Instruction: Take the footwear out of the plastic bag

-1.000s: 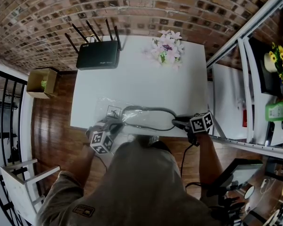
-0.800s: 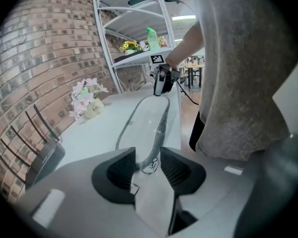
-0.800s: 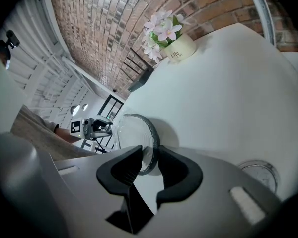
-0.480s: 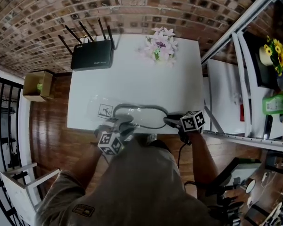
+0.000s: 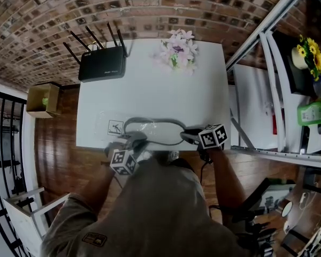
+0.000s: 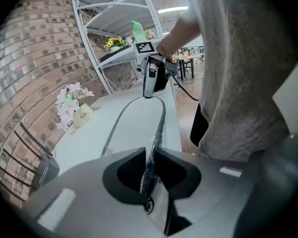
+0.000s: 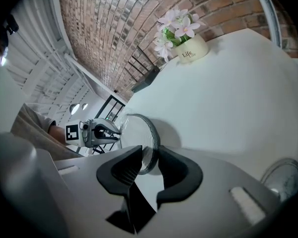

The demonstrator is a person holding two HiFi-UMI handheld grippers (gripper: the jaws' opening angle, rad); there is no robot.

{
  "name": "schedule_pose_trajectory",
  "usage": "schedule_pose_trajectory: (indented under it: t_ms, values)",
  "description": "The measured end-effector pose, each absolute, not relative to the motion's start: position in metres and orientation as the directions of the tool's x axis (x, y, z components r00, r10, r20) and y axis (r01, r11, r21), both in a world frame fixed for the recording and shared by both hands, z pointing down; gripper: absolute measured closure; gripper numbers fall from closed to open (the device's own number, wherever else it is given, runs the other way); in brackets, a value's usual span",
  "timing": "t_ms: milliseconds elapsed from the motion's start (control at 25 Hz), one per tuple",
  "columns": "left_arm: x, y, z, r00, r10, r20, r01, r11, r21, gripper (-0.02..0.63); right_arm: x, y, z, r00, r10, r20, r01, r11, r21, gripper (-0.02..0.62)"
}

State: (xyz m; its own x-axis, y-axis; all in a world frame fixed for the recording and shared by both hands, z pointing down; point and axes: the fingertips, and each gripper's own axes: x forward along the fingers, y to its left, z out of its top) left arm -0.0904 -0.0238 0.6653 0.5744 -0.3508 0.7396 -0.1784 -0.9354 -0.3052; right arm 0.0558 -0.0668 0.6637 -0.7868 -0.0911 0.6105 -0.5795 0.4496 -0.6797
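Observation:
A flat pale slipper [image 5: 152,132] with a dark rim lies in a clear plastic bag [image 5: 115,127] at the near edge of the white table [image 5: 150,90]. My left gripper [image 5: 132,139] is at the slipper's left end. Its jaws are closing, and the left gripper view shows them [image 6: 150,167] pinching the bag's film and the dark rim [image 6: 161,120]. At the right end, my right gripper [image 5: 186,136] is shut on the slipper's rim; the right gripper view shows it [image 7: 150,157] with the rim [image 7: 148,135] between the jaws. The person's torso hides the table's near edge.
A black router [image 5: 100,64] with antennas and a pot of pale flowers [image 5: 176,50] stand along the table's far edge. A white metal shelf [image 5: 267,90] rises close on the right. On the wooden floor to the left sits a cardboard box [image 5: 43,98].
My left gripper has left the bag's left corner and moved right, to the slipper's left end. The bag now lies flatter on the table. The right gripper keeps its hold.

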Motion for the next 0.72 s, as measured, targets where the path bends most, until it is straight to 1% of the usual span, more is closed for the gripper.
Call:
schedule_pose_trajectory:
  t_ms: [440,600,720]
  values:
    - [-0.113,-0.030,0.663,0.543,-0.392,0.743,-0.244,-0.920,-0.307,0.574,0.070,-0.068,0.661,-0.797,-0.097,0.596,-0.573,0.435,-0.695,0.483]
    - [-0.124,-0.035,0.663,0.520,-0.418,0.745,-0.284,-0.907,-0.311,0.599,0.080,-0.068,0.662,-0.787,-0.111,0.607,-0.589,0.430,-0.684,0.483]
    - [-0.132,-0.038,0.662,0.509,-0.430,0.745,-0.305,-0.900,-0.311,0.601,0.085,-0.067,0.660,-0.788,-0.118,0.605,-0.591,0.423,-0.687,0.483]
